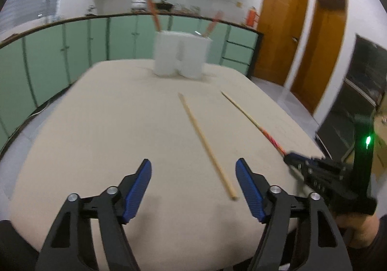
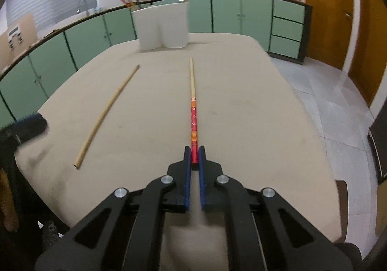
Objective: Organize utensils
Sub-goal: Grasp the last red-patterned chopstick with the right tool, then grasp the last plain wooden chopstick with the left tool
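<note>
A red-handled chopstick (image 2: 193, 106) lies on the beige table (image 2: 241, 113); my right gripper (image 2: 194, 153) is shut on its red end. It also shows in the left wrist view (image 1: 251, 118), with the right gripper (image 1: 290, 158) at its near end. A plain wooden chopstick (image 1: 205, 145) lies to its left, just left of the right finger of my open, empty left gripper (image 1: 194, 169); it also shows in the right wrist view (image 2: 108, 111). Two white holders (image 1: 180, 55) stand at the table's far side, each with red-handled chopsticks (image 1: 154, 16) in it.
Green cabinets (image 1: 72, 53) and a counter with pots run behind the table. Wooden doors (image 1: 302, 41) are at the right. The table's right edge drops to a tiled floor (image 2: 326, 101).
</note>
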`<state>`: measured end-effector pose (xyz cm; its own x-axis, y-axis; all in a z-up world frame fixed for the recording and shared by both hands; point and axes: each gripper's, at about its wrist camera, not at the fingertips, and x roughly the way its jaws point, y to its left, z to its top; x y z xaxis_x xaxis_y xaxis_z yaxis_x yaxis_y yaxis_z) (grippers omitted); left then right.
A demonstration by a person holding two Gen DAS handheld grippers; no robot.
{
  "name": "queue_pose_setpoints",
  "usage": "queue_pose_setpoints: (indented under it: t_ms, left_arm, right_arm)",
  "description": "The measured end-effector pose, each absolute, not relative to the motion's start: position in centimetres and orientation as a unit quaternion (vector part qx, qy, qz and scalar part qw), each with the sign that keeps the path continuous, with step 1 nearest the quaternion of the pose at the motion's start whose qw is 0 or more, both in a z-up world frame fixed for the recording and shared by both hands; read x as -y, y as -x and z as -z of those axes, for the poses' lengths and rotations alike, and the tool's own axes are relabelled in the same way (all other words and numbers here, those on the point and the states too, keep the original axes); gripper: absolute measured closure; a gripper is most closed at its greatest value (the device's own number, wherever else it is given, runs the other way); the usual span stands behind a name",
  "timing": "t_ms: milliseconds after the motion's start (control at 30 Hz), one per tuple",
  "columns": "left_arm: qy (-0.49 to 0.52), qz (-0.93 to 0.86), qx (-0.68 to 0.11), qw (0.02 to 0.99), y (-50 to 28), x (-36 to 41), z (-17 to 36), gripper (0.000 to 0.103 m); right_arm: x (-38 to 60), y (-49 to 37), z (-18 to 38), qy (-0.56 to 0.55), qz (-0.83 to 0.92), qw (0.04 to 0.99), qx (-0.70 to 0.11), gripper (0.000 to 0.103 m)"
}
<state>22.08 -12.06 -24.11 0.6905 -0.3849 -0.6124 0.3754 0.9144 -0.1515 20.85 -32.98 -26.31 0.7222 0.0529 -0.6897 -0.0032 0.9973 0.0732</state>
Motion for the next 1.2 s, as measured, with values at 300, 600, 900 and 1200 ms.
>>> queue_pose_setpoints:
  t_ms: [300,600,900,1200]
  left_arm:
    - [-0.021,0.210,-0.352,0.912,-22.8,15.7,27.4,0.067]
    - [-0.002,0.144,-0.327,0.934,-23.0,12.8,27.0,0.097]
    - [-0.010,0.125,-0.348,0.929,-22.1,11.0,27.2,0.084]
    - [-0.024,0.142,-0.351,0.925,-22.4,11.3,27.3,0.096]
  right_arm:
    - [32.6,-20.7,26.6,-0.025,-0.030,0.928,-0.370,0.098]
    - [30.3,-20.6,26.3,0.013,-0.061,0.927,-0.369,0.098]
    - [29.0,-20.0,26.3,0.001,-0.072,0.926,-0.371,0.095]
    - [29.1,-20.4,26.4,-0.008,-0.077,0.925,-0.373,0.095]
